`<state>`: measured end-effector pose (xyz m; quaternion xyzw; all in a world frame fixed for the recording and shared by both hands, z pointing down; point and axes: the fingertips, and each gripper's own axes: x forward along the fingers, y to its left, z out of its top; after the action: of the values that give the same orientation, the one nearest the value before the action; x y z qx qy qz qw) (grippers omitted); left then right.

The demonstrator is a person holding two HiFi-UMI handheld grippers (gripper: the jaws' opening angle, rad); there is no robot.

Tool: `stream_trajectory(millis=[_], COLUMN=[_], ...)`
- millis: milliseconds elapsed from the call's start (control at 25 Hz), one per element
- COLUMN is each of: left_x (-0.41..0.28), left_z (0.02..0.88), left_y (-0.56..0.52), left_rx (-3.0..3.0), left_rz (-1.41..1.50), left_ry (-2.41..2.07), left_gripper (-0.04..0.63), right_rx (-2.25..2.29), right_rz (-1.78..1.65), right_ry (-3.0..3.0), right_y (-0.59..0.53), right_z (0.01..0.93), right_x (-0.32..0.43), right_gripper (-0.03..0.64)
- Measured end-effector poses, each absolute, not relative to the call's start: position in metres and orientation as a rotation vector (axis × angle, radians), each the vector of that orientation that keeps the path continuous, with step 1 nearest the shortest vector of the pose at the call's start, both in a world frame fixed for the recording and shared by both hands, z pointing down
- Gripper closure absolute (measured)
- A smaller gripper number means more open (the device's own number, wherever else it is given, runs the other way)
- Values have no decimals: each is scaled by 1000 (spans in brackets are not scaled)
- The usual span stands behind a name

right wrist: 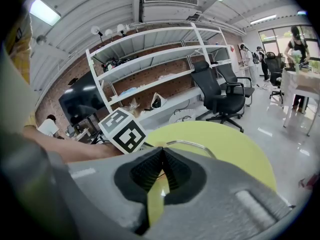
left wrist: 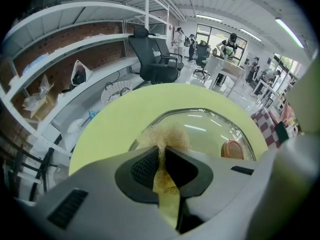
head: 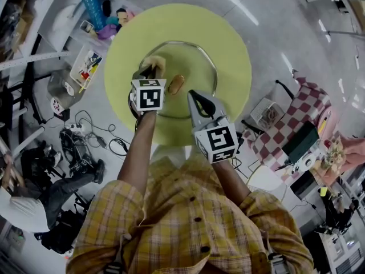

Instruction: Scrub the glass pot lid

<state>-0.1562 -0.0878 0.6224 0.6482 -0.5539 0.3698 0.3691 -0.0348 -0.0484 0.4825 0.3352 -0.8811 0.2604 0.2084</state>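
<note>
The glass pot lid (head: pixel 197 67) lay flat at the middle of the round yellow-green table (head: pixel 228 44), its metal rim well inside the table's edge all round. A copper-coloured knob (head: pixel 176 84) sat at the lid's centre. On the lid's left side, touching the glass, was a tan scrub pad (head: pixel 153 64). Your left gripper (head: pixel 149 72) grasped that pad, its jaws clenched on it with fuzzy fibres sticking out past the tips; the left gripper view showed the pad (left wrist: pixel 167 134) pressed at the near rim of the lid (left wrist: pixel 210 129), with the knob (left wrist: pixel 232 149) off to the right. Your right gripper (head: pixel 194 96) hung over the lid's near edge, just right of the knob, its jaws clenched together with nothing between them. Its own view showed the closed tips (right wrist: pixel 161 151) aimed at the lid (right wrist: pixel 190 145). Beyond the table's far edge stood white shelving (right wrist: pixel 150 59) against a brick wall and a black office chair (right wrist: pixel 220 91)
</note>
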Motion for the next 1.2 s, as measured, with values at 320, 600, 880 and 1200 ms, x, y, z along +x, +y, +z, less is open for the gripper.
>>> stream_trajectory(millis=[320, 600, 880, 1200], left_x=[-150, -143, -139, -133], left_z=[623, 621, 621, 622], left_y=[-93, -97, -101, -104], left_rx=[1675, 1679, 1686, 1684], left_rz=[972, 965, 974, 973], left_ry=[-1416, -1399, -1398, -1388], left_gripper=[549, 549, 549, 549], right_rx=[907, 945, 970, 964], right_rz=[699, 683, 697, 694], right_ry=[-2458, -2459, -2448, -2452], right_y=[-45, -52, -55, -54], right_z=[481, 478, 480, 479], right_x=[-35, -27, -20, -19], right_gripper=[620, 619, 620, 620])
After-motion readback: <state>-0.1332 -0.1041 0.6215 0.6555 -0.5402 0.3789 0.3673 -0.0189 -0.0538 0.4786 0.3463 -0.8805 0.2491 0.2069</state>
